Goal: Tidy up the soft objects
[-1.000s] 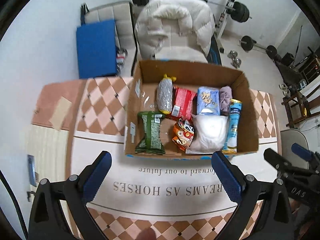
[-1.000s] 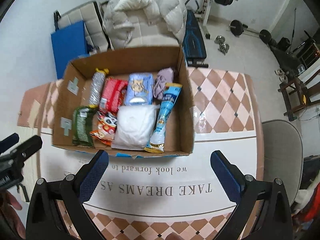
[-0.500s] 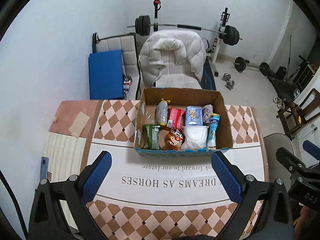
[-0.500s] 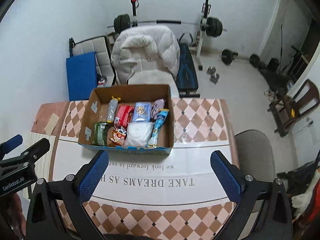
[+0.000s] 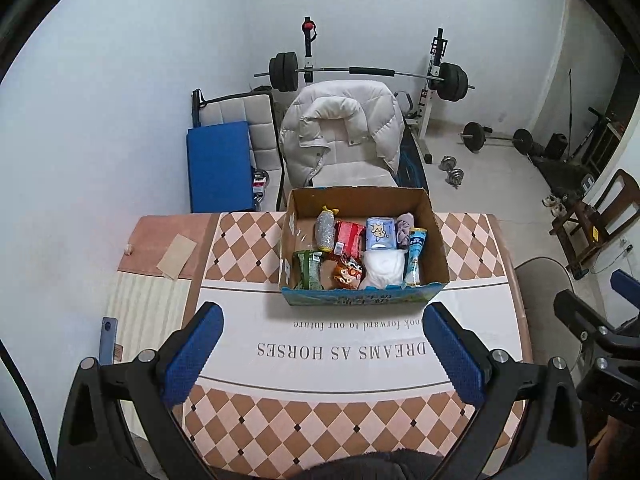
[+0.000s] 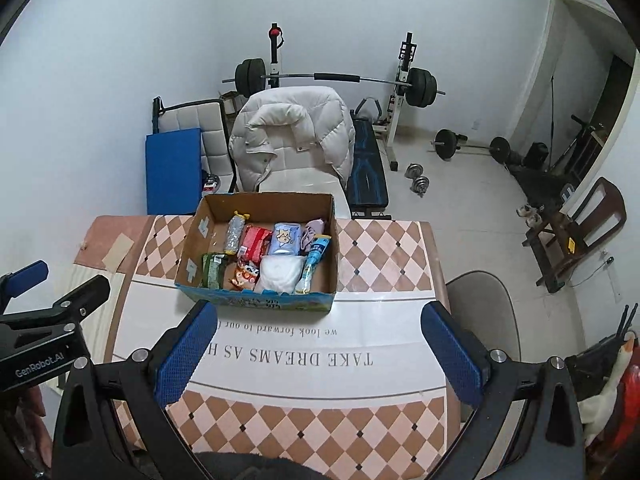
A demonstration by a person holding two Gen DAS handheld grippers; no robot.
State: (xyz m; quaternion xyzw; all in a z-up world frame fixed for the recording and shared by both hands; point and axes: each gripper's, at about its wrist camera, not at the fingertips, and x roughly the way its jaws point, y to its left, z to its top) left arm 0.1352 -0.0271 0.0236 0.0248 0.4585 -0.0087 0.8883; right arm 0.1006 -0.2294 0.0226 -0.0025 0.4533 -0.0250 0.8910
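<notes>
Grippers high over the table, box packed.

We hold the left gripper (image 5: pixel 322 354) and right gripper (image 6: pixel 320 354) well above the table (image 6: pixel 384 248), both spread wide and gripping nothing. Everything soft sits in the box (image 5: pixel 360 300): green pack (image 5: pixel 308 270), silver roll (image 5: pixel 325 231), red pack (image 5: pixel 348 236), blue pack (image 5: pixel 379 233), white bag (image 5: pixel 382 268), tall tube (image 5: pixel 414 256), a cloth (image 5: pixel 404 226) tucked at the back. We see nothing loose on the table, so we judge the sorting done, or very nearly.
</notes>
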